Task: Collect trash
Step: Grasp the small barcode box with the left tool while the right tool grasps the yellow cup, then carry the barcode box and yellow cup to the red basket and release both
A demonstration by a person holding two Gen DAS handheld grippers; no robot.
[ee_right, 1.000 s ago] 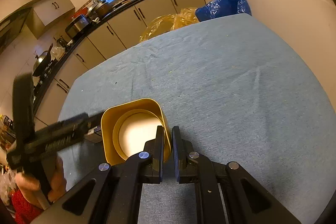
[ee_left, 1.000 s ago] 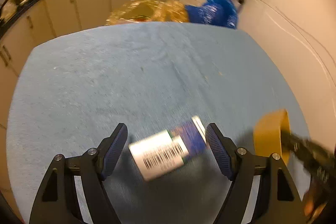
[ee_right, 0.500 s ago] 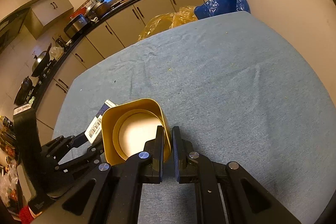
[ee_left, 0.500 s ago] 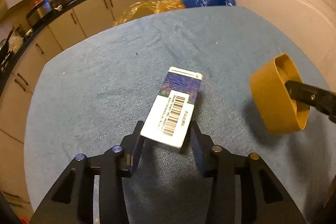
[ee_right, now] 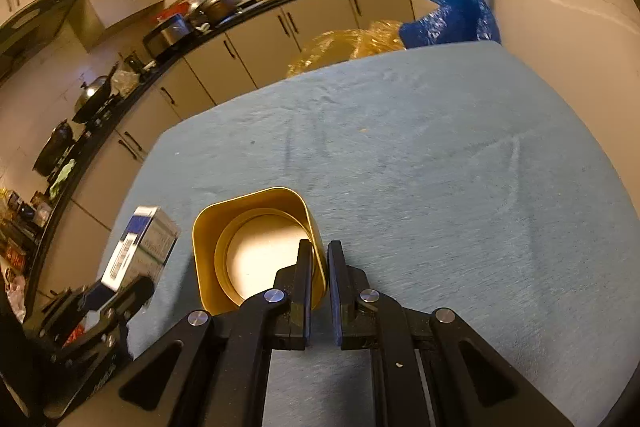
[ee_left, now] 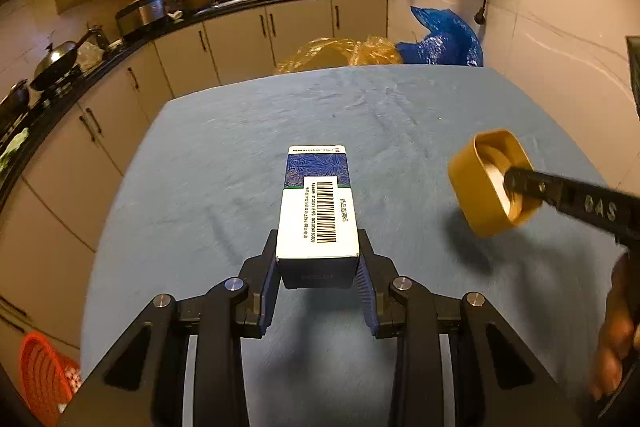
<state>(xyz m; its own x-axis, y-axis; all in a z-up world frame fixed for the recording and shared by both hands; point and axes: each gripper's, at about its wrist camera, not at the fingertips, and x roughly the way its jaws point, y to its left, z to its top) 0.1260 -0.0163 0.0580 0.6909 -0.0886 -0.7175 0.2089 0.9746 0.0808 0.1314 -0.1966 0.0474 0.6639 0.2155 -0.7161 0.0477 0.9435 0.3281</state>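
Observation:
My left gripper (ee_left: 318,273) is shut on a blue and white carton with a barcode (ee_left: 318,207) and holds it above the blue table (ee_left: 224,163). The carton also shows at the left of the right wrist view (ee_right: 138,247), held up in the left gripper (ee_right: 116,297). My right gripper (ee_right: 319,267) is shut on the wall of a gold tin lid (ee_right: 256,247), open side toward the camera. In the left wrist view the gold lid (ee_left: 490,183) hangs above the table at the right on the right gripper's fingers (ee_left: 524,181).
A yellow plastic bag (ee_left: 336,53) and a blue plastic bag (ee_left: 442,41) sit behind the table's far edge. Kitchen cabinets and a cluttered counter (ee_left: 168,15) run along the left and back. A white wall is close on the right. An orange basket (ee_left: 44,379) stands on the floor at lower left.
My left gripper closed on the carton and lifted it off the table, turning it lengthwise. My right gripper kept hold of the gold lid and rose with it.

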